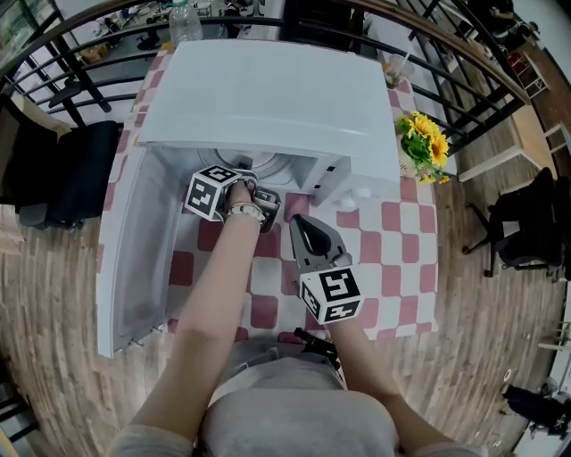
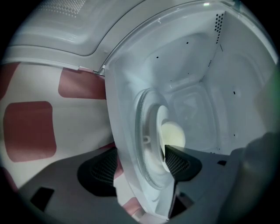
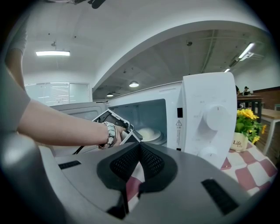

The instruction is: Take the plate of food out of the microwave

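A white microwave (image 1: 268,98) stands on the red-and-white checked table (image 1: 393,259) with its door (image 1: 134,259) swung open to the left. Inside it, a white plate (image 2: 148,131) carries a pale round bun (image 2: 173,133); the right gripper view also shows the plate (image 3: 151,133) in the cavity. My left gripper (image 2: 140,168) reaches into the opening, one jaw under the plate's near rim and the other on top, shut on it. From above, the left gripper (image 1: 254,183) sits at the mouth of the cavity. My right gripper (image 3: 140,153) hangs shut and empty over the table (image 1: 302,228), in front of the microwave.
The microwave's control panel with two dials (image 3: 214,118) is right of the opening. A pot of sunflowers (image 1: 424,143) stands at the table's right edge, a bottle (image 1: 185,22) behind the microwave. A black chair (image 1: 76,174) is to the left, with railings around the table.
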`<state>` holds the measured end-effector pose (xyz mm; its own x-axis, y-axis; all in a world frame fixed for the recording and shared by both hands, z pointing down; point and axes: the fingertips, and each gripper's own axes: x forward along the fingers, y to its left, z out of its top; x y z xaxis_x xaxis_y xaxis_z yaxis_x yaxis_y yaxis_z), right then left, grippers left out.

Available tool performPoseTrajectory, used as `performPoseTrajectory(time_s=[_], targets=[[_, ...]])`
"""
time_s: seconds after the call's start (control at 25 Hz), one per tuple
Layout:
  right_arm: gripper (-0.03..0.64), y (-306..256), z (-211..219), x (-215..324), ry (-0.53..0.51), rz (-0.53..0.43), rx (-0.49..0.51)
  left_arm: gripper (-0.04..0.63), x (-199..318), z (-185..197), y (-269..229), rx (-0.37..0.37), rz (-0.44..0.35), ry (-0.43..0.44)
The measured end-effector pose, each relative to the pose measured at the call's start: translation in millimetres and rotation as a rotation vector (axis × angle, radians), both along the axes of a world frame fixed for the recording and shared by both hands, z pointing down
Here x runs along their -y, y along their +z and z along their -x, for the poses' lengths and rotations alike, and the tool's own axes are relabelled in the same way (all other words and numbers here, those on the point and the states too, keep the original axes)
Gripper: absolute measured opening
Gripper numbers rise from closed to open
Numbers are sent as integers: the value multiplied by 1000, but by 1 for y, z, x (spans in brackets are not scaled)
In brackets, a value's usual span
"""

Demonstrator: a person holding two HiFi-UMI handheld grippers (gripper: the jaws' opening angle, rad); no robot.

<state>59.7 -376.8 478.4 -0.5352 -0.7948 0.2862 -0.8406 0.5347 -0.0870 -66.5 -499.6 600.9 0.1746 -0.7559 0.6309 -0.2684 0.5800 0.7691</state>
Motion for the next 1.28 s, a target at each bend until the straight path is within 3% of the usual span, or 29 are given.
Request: performPoseTrajectory(time_s=[0.36,0.64,0.88,1.28], targets=[[23,2,-6,-1,6,8,2,341,6,2,6,-32,43,-85],[23,3,-8,-1,7,4,2,337,1,3,7,-56,37,-79],[23,0,-8,-5,8,-7,-1,293,-6,3,3,-27,12,-55],[23,-7,-9,-13,0,-24,-2,238,-18,2,-3,-38,-1,-56]])
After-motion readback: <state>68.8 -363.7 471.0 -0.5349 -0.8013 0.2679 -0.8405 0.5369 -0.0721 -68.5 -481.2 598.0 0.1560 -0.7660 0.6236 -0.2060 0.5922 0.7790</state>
